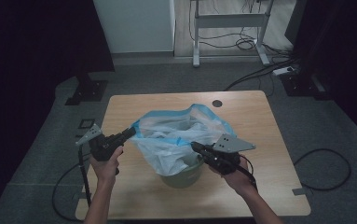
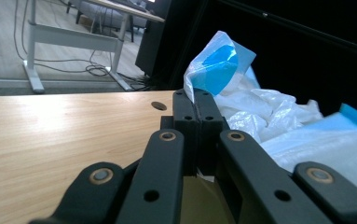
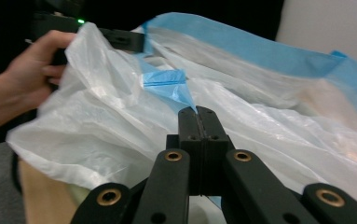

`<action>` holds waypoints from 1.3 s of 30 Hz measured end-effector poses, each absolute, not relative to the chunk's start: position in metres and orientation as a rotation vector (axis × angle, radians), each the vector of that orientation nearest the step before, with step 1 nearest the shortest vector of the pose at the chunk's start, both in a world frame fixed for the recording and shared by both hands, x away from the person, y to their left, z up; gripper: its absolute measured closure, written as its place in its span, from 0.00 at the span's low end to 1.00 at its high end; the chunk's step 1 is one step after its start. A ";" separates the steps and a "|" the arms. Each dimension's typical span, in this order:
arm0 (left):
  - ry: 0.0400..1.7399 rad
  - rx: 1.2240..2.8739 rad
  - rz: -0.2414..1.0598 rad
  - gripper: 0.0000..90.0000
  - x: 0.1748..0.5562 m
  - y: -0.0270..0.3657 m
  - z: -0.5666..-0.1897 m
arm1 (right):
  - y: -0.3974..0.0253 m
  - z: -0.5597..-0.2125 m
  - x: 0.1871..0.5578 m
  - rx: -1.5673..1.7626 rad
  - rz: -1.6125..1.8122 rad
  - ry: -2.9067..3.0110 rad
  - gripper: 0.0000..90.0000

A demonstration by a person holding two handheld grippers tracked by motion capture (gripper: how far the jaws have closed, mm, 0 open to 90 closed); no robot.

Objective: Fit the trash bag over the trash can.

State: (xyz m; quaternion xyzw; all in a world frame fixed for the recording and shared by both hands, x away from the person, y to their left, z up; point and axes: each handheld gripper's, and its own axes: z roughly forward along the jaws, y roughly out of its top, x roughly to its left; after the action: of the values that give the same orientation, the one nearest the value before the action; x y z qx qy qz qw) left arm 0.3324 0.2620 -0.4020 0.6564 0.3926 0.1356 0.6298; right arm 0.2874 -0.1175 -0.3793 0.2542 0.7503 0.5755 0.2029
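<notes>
Standing near the middle of the light wooden bench, just ahead of both hands: small pale green plastic bin, draped with a translucent white plastic bin bag with blue drawstring hem; bag mouth open and raised above the bin, lower folds hanging over the bin's rim. Left claw pressed together on the bag's hem at its left edge; confirmed in the left gripper view, jaws closed with a peak of white and blue film rising from between the tips. Right claw pinching the bag's near right side; seen in the right gripper view with jaws closed on a blue fold of the hem, film stretched away towards the other hand. Round cable hole noted near the bench's far edge, well apart from the bag.
</notes>
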 end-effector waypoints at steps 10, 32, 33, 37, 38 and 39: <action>0.873 1.514 0.307 1.00 0.341 0.248 -0.394 | -0.129 -0.372 0.303 0.739 1.595 2.001 0.99; 0.806 1.545 0.244 0.99 0.312 0.263 -0.417 | -0.124 -0.420 0.229 0.573 1.722 2.204 0.99; 0.808 1.546 0.235 0.99 0.312 0.263 -0.418 | -0.122 -0.424 0.228 0.574 1.713 2.218 0.99; 0.819 1.573 0.210 0.98 0.314 0.264 -0.426 | -0.120 -0.438 0.229 0.593 1.674 2.255 0.99; 0.819 1.573 0.210 0.98 0.314 0.264 -0.426 | -0.120 -0.438 0.229 0.593 1.674 2.255 0.99; 0.822 1.583 0.208 0.98 0.314 0.264 -0.427 | -0.119 -0.443 0.233 0.603 1.655 2.267 0.99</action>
State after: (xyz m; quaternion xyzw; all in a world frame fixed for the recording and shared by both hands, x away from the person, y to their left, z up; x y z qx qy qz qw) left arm 0.3141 0.2641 -0.4271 0.6895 0.3578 0.0905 0.6232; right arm 0.2326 -0.1189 -0.4425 0.2081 0.7824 0.5713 0.1349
